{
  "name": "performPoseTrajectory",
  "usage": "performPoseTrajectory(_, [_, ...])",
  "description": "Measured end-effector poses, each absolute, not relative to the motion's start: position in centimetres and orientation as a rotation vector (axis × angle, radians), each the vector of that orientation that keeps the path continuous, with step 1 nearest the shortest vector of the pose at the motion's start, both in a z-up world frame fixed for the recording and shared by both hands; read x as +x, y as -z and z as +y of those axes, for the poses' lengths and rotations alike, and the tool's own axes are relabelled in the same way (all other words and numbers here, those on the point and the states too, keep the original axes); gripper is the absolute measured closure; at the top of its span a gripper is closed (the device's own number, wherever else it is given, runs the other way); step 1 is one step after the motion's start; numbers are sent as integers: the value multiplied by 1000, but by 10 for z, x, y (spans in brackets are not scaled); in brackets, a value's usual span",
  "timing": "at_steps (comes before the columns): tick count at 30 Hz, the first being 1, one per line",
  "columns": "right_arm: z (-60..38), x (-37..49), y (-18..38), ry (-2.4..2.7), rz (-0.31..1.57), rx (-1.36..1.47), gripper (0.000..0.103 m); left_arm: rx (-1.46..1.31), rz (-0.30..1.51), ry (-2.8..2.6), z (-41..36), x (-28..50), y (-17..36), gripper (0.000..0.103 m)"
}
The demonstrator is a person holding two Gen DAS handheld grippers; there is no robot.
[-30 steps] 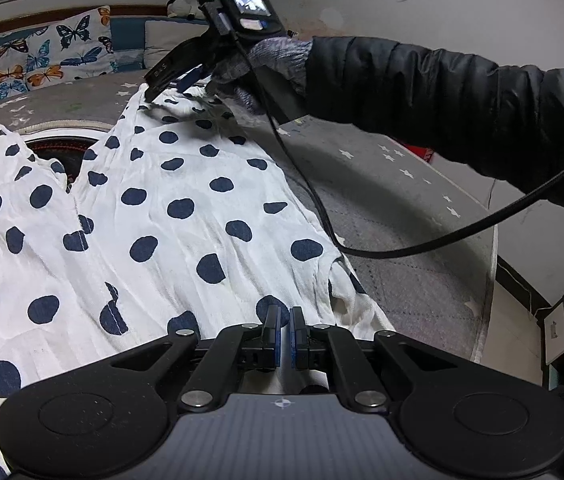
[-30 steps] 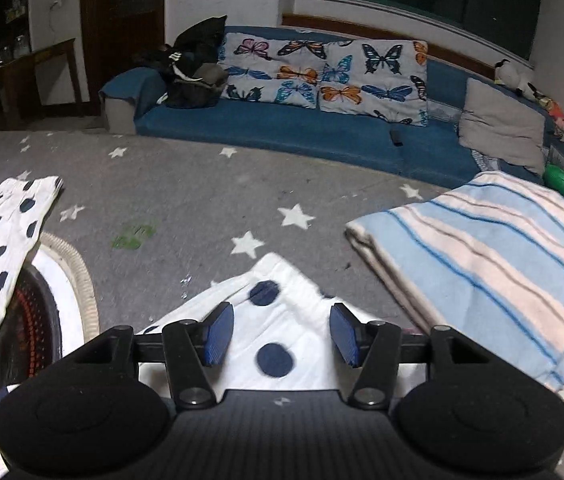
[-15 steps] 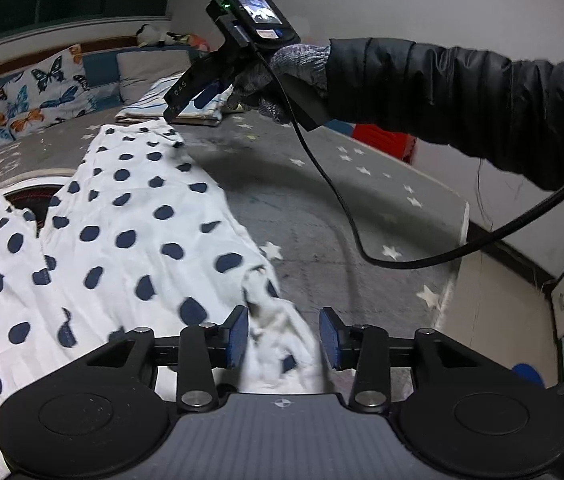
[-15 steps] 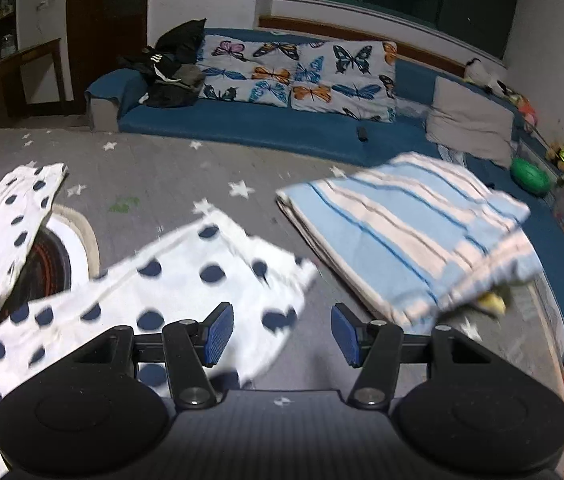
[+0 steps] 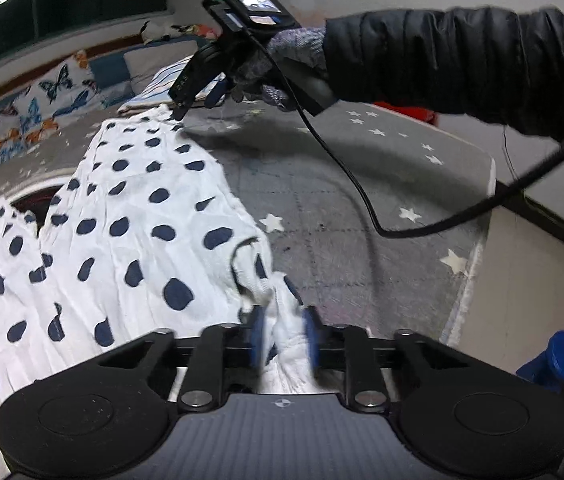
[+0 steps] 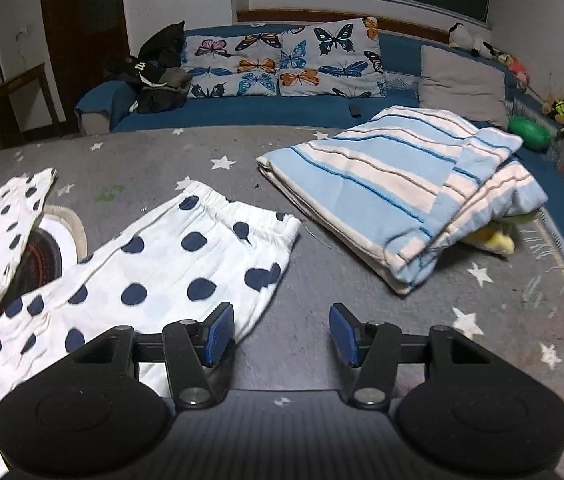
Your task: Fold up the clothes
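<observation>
Spread flat on the grey star-print cover [image 6: 321, 280]: white cotton trousers with dark blue dots [image 5: 130, 216], long way running from left gripper [image 5: 282, 340], closing on a bunched edge, toward right gripper [image 6: 282, 332], half-wide, holding nothing, just beside the waistband corner.

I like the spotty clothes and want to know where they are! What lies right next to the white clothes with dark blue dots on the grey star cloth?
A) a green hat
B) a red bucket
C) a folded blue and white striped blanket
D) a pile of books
C: the folded striped blanket lies on the grey star cloth just right of the dotted clothes.
</observation>
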State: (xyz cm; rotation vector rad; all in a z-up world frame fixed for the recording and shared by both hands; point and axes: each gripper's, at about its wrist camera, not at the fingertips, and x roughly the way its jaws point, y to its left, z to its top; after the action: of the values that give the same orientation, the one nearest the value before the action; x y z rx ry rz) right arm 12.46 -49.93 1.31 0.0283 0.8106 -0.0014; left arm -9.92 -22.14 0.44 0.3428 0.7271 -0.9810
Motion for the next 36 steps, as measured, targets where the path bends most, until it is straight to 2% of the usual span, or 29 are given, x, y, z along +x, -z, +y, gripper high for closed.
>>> performPoseTrajectory(13, [-502,176,5,21,775,103,56,29,786,978,-176,-64,-27,92])
performPoseTrajectory(14, [-501,179,6,26,769,100,59,15,787,978,-173,-63,-28,92])
performPoseTrajectory(15, [-501,180,6,31,766,99,68,5,789,977,-172,-62,-29,92])
performPoseTrajectory(17, [-500,183,6,43,765,94,77,-7,790,976,-170,-61,-29,92])
performPoseTrajectory(18, [-500,185,6,50,766,92,84,-10,790,976,-169,-61,-30,92])
performPoseTrajectory(22, [-498,185,2,80,762,80,96,-17,781,974,-166,-64,-31,92])
performPoseTrajectory(36, [-435,208,-81,91,682,-9,97,-201,702,870,-89,-73,-52,93])
